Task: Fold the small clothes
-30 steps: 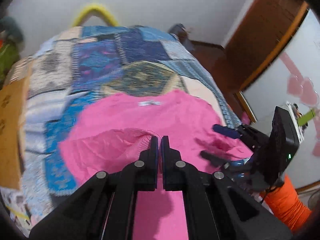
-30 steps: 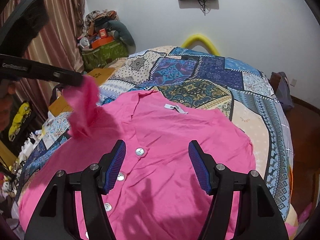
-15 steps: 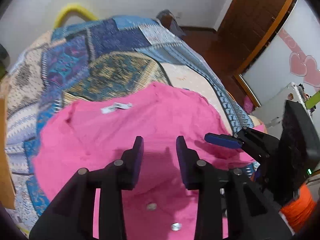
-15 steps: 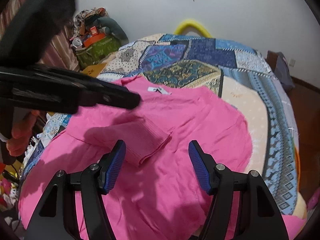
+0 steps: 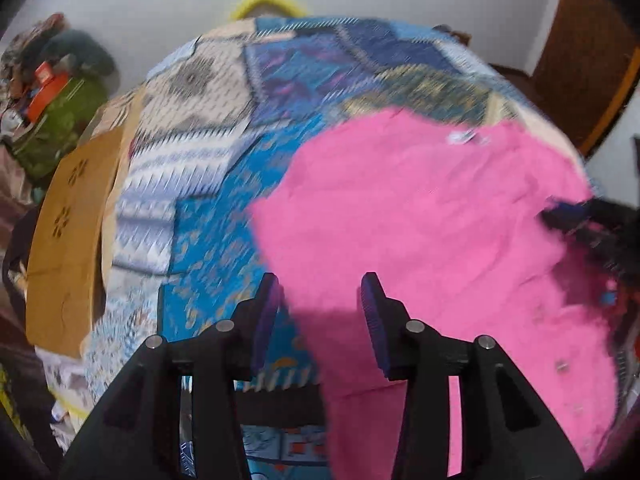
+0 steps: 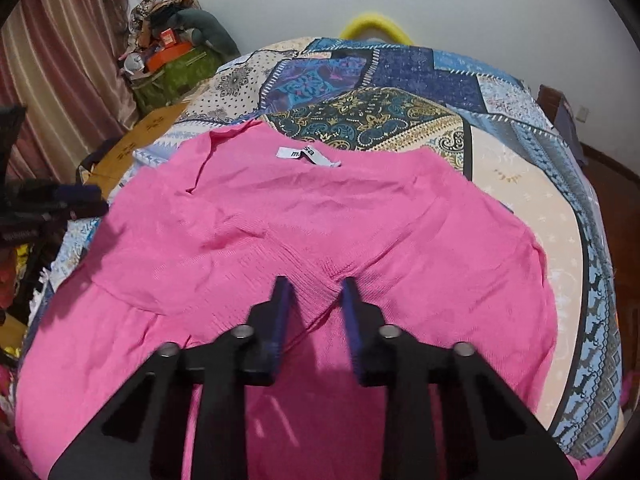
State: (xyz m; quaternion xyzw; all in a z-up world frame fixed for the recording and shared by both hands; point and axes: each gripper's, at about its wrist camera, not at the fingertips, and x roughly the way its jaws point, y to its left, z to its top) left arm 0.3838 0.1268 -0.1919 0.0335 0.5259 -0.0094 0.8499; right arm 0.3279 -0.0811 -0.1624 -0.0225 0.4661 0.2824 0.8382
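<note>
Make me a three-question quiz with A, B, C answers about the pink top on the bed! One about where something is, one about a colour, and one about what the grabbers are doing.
1. Where does the white label sit on the pink top?
A. at the far edge
B. on a sleeve
C. by the buttons

2. What colour is the hoop behind the bed?
A. red
B. yellow
C. green

3. What does the left gripper hold?
A. the top
B. the label
C. nothing

Answers:
1. A, the label lies at the neckline, farthest from the camera.
2. B, it shows yellow against the wall.
3. C, its jaws stand apart and empty.
</note>
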